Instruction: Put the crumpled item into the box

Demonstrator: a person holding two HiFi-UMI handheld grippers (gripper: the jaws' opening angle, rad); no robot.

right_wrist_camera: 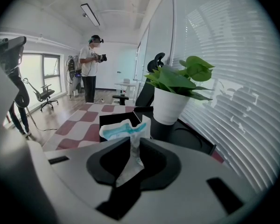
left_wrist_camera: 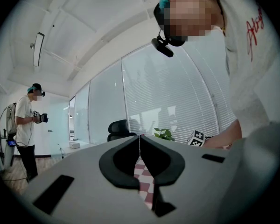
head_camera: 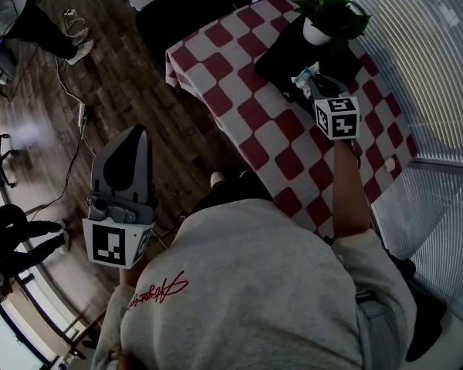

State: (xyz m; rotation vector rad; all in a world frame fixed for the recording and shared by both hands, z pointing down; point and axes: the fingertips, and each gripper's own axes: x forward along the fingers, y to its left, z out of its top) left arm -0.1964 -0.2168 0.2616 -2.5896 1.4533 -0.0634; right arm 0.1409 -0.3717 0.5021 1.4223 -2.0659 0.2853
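My right gripper (right_wrist_camera: 134, 141) is shut on a crumpled white and teal item (right_wrist_camera: 125, 130), which sticks up from between the jaws. Just beyond it lies the open black box (right_wrist_camera: 113, 119) on the red and white checkered table (right_wrist_camera: 79, 125). From the head view, the right gripper (head_camera: 313, 82) holds the crumpled item (head_camera: 303, 75) at the near edge of the black box (head_camera: 282, 56). My left gripper (head_camera: 131, 141) hangs off to the left over the wooden floor, away from the table. Its jaws (left_wrist_camera: 140, 137) meet at the tips with nothing between them.
A green plant (head_camera: 330, 6) in a white pot (right_wrist_camera: 170, 105) stands on the box's far side. Window blinds (head_camera: 440, 68) run along the right. A black office chair (head_camera: 170, 14) stands past the table's left corner. Cables (head_camera: 69, 91) lie on the floor. Another person (right_wrist_camera: 90, 69) stands in the room behind.
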